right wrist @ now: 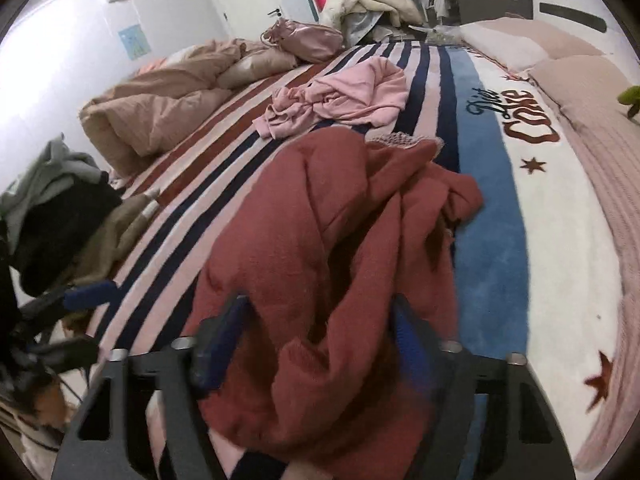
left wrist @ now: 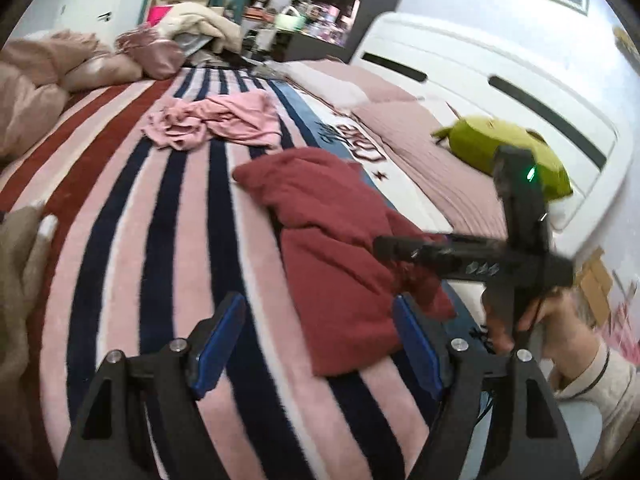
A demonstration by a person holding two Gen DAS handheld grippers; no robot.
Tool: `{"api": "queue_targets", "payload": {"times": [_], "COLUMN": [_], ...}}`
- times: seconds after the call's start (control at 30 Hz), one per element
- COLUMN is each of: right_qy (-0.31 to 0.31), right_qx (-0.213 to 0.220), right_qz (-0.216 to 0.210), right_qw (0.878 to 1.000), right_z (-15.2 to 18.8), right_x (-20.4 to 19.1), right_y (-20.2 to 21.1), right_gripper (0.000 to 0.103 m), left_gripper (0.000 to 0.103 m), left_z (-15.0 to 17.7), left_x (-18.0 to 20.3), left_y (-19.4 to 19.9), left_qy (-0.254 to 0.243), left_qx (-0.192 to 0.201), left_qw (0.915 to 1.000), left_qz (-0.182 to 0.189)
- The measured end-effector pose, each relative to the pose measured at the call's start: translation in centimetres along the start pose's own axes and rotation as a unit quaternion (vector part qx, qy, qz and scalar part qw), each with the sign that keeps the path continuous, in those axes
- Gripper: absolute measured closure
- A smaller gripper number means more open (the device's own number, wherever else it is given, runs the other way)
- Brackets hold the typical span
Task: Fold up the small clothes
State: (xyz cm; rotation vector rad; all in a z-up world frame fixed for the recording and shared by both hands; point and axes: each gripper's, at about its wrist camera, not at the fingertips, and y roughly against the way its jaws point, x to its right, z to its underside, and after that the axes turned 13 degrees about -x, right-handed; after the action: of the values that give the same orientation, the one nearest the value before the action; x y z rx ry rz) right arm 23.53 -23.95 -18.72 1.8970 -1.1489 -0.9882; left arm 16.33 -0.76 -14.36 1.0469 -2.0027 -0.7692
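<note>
A crumpled dark red garment point(left wrist: 328, 240) lies on the striped blanket point(left wrist: 160, 220). It fills the middle of the right wrist view point(right wrist: 320, 248). My left gripper point(left wrist: 320, 344) is open and empty, just short of the garment's near left edge. My right gripper point(right wrist: 320, 344) is open with its jaws wide around a fold of the red garment, which lies between the blue pads point(right wrist: 218, 344). In the left wrist view the right gripper's body point(left wrist: 460, 256) hovers over the garment's right side. A crumpled pink garment point(left wrist: 216, 120) lies farther up the bed, also in the right wrist view point(right wrist: 340, 96).
A green plush toy point(left wrist: 504, 148) lies by the white headboard point(left wrist: 480, 72). Beige bedding point(right wrist: 160, 108) and a pink bag point(right wrist: 304, 40) sit at the far left. Dark and grey clothes point(right wrist: 52, 208) are piled at the bed's left edge.
</note>
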Motion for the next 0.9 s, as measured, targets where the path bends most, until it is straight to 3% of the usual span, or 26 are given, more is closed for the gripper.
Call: {"api": "queue_targets", "payload": {"times": [0.03, 0.1, 0.2, 0.43, 0.5, 0.57, 0.63, 0.67, 0.7, 0.73, 0.77, 0.8, 0.9], "right_qy": [0.0, 0.003, 0.002, -0.061, -0.063, -0.05, -0.032, -0.028, -0.033, -0.036, -0.035, -0.029, 0.004], "right_qx": [-0.001, 0.015, 0.054, 0.04, 0.049, 0.057, 0.022, -0.002, -0.021, -0.025, -0.025, -0.022, 0.021], "right_qz": [0.001, 0.019, 0.047, -0.001, -0.018, -0.034, -0.059, -0.066, -0.067, -0.079, -0.089, -0.096, -0.061], "right_qw": [1.0, 1.0, 0.997, 0.997, 0.997, 0.997, 0.997, 0.997, 0.997, 0.996, 0.995, 0.995, 0.998], "right_z": [0.0, 0.3, 1.5, 2.8, 2.4, 1.6, 0.2, -0.3, -0.7, -0.7, -0.6, -0.5, 0.1], "right_x": [0.1, 0.2, 0.7, 4.2, 4.1, 3.5, 2.8, 2.7, 2.6, 2.5, 2.4, 2.1, 1.3], "right_y": [-0.1, 0.8, 3.5, 4.5, 4.5, 4.2, 2.2, 0.9, -0.7, -1.4, -1.6, -1.5, 1.0], "right_gripper": [0.094, 0.101, 0.101, 0.094, 0.074, 0.046, 0.027, 0.031, 0.052, 0.065, 0.09, 0.098, 0.102], "left_gripper": [0.03, 0.03, 0.03, 0.03, 0.03, 0.03, 0.03, 0.03, 0.03, 0.03, 0.03, 0.03, 0.03], "left_z": [0.0, -0.2, -0.6, -2.1, -2.1, -1.9, -1.7, -1.6, -1.5, -1.5, -1.4, -1.4, -1.4], "left_x": [-0.2, -0.4, 0.1, 1.4, 1.5, 1.3, 0.9, 0.6, 0.4, 0.1, -0.1, -0.2, -0.5], "left_y": [0.0, -0.1, -0.6, -2.8, -2.6, -2.3, -1.9, -1.7, -1.5, -1.4, -1.3, -1.3, -1.4], "left_qy": [0.003, 0.003, -0.001, -0.003, -0.005, -0.007, -0.003, 0.001, 0.005, 0.008, 0.01, 0.012, 0.014], "left_qx": [0.002, 0.003, 0.004, -0.003, 0.001, 0.004, 0.005, 0.006, 0.007, 0.008, 0.008, 0.008, 0.005], "left_qw": [1.0, 1.0, 1.0, 1.0, 1.0, 1.0, 1.0, 1.0, 1.0, 0.9999, 0.9999, 0.9999, 0.9999], "left_qz": [0.001, -0.003, 0.0, 0.008, 0.008, 0.005, 0.002, 0.003, 0.005, 0.006, 0.004, 0.002, 0.001]}}
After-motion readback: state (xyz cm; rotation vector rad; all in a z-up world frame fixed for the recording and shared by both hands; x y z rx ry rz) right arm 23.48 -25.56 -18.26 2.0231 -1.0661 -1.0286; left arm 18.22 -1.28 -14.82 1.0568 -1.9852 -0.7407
